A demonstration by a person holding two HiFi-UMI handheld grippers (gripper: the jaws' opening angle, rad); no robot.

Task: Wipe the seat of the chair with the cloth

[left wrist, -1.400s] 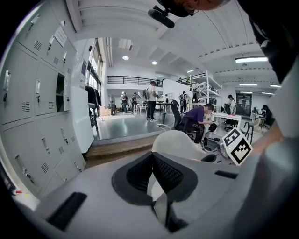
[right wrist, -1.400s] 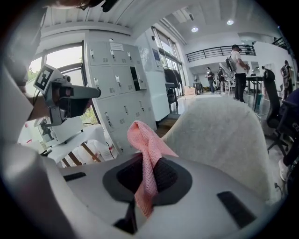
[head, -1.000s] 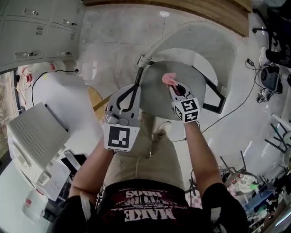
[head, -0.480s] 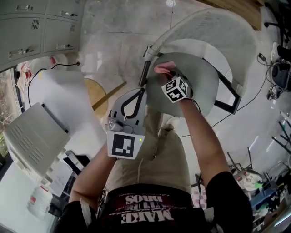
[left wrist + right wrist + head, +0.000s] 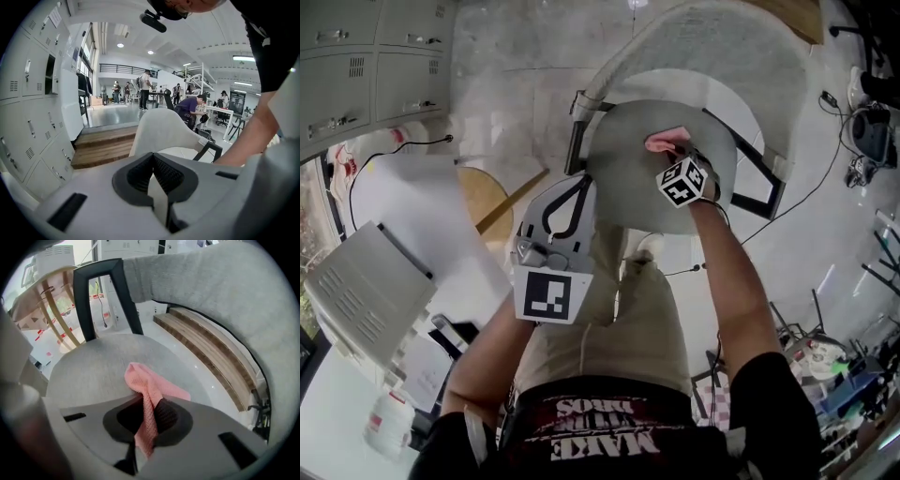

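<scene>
Got the pink mesh cloth [image 5: 149, 389] clenched in the right tongs [image 5: 150, 416], pinched along a fold so the loose end flops out past the tips. Lands right on the grey chair seat [image 5: 89, 369], touching the fabric about mid-seat. Same story from overhead: right tongs [image 5: 668, 156] reaching down over the seat [image 5: 623, 183], with a bit of pink cloth [image 5: 660, 142] poking out on the far side of the marker cube.

Got the left tongs [image 5: 580, 181] hanging by the seat's near-left edge, lifted off it and pointing toward the far side. Tips pressed together there in the left tongs [image 5: 153, 169], nothing caught between them, just the backrest showing beyond.

Can see the curved pale backrest [image 5: 220, 291] wrapping round the far and right side of the seat, plus a black armrest frame [image 5: 97, 294] standing up at the far left. Behind that, a wooden step [image 5: 213, 355] running along the floor. Over on the left, grey lockers [image 5: 28, 98] along the wall. Near the bottom of the overhead shot, standing at the seat's near edge in khaki trousers [image 5: 600, 319].
</scene>
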